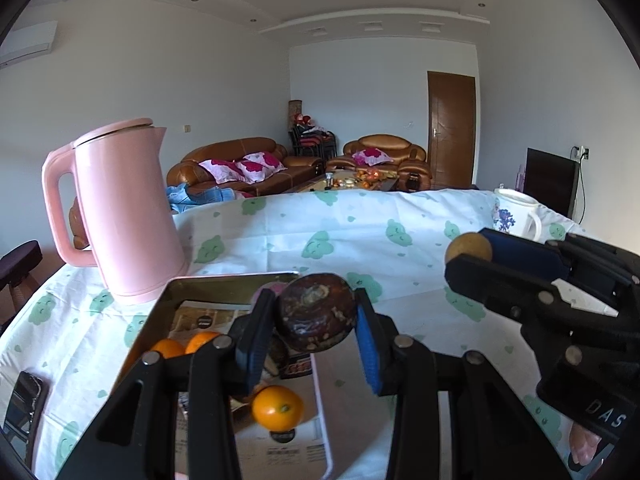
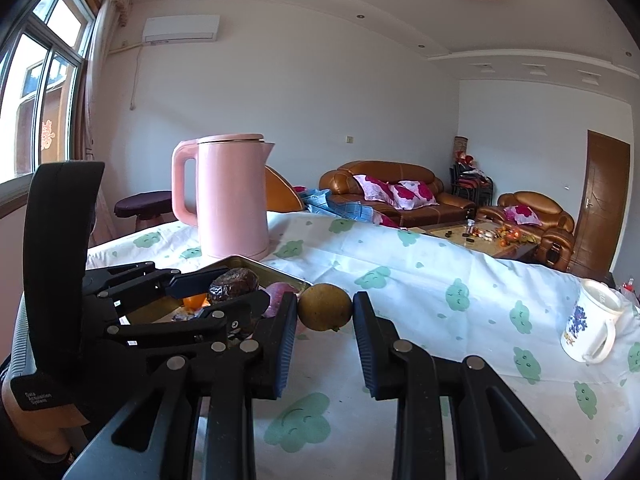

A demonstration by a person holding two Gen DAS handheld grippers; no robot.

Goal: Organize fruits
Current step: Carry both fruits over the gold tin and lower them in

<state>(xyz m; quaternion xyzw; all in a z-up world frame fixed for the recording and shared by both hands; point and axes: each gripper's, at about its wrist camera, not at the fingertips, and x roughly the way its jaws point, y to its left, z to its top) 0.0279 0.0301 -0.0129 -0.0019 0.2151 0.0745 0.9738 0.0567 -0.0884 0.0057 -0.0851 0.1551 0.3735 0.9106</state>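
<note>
— What have you got in each hand?

— My left gripper (image 1: 316, 322) is clamped on a dark fruit (image 1: 316, 312), wrinkled and brownish-purple, pinched between the blue pads. My right gripper (image 2: 325, 312) grips a small tan fruit (image 2: 325, 307), round and dull yellow-brown, squeezed at its sides by the two fingers.

— Where are they relative to the tray?

— The dark fruit hangs above the far end of the metal tray (image 1: 176, 292). The tan fruit is off the tray's right edge, above the cloth (image 2: 440, 280), near the tray's far corner. The two grippers are close, the right one just beside the left.

— What already lies in the tray?

— Oranges (image 1: 277, 407): one near me, two more toward the left side, partly hidden behind my fingers. There is also a pinkish fruit at the far corner, mostly hidden.

— Which step is this, in your view?

— I judge it as mid-placement: both fruits carried, neither set down. Next I would lower the dark fruit into a bare patch of the tray and loosen the jaws, then bring the tan one across over the rim.

— Anything to mind?

— The kettle (image 1: 120, 216) stands just beyond the tray's far left corner, and the mug (image 2: 592, 324) is well to the right. Round fruit may roll on the slick metal, so I would release low.
</note>
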